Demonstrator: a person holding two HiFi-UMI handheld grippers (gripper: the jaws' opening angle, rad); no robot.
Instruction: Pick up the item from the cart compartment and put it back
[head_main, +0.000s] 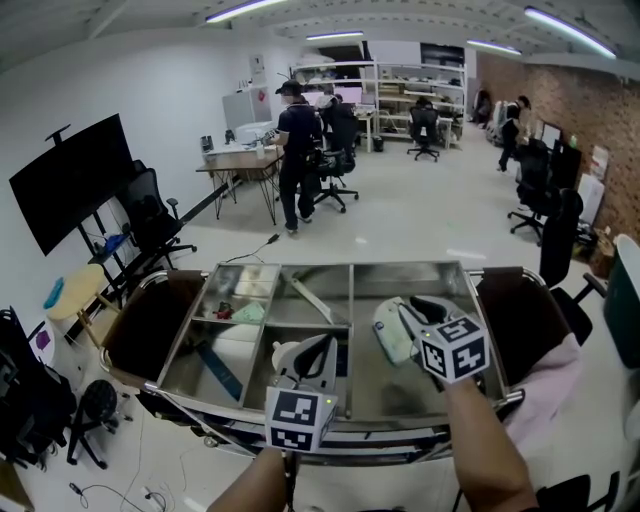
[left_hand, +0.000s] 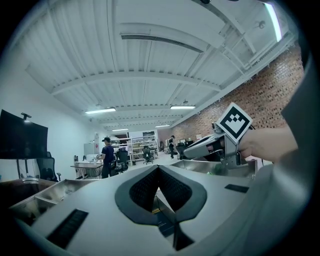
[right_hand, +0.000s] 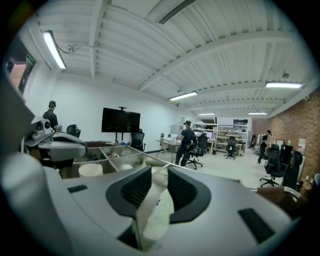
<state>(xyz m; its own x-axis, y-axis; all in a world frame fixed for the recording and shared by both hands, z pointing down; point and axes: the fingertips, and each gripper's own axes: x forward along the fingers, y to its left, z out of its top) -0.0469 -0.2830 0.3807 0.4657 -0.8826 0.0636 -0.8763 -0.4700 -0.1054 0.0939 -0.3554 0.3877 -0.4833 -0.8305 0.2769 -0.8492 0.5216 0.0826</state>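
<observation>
Right gripper view shows the right gripper (right_hand: 159, 172) pinching a soft, pale packet (right_hand: 159, 212) between its two pads (right_hand: 132, 190). Only a thin part of the packet sits in the pinch, and the rest sticks out past it. From the head view, the packet (head_main: 390, 335) is held up over the right-hand compartment (head_main: 400, 390) of the metal cart (head_main: 400, 266), in the right gripper (head_main: 408, 318).

What could go wrong? The packet looks floppy and smooth (like a little bag), so it may slide out of the pinch if the hand shakes or moves fast. Then it would drop, and it might land in the wrong compartment. The metal wall (head_main: 352, 300) between the compartments is near. If the loose part bumps that wall on the way down, the packet could get pulled free or fold over the top of it.

The left gripper (head_main: 305, 352) is pressed together with nothing in it, low over the middle of the cart. Left gripper view shows its own pads (left_hand: 142, 189) meeting at the tip. It is close to the right one, so the two could knock together if the right hand swings across.

I think the safe way is to go slow, bring the packet straight down, and let go only when it rests on the cart floor.
</observation>
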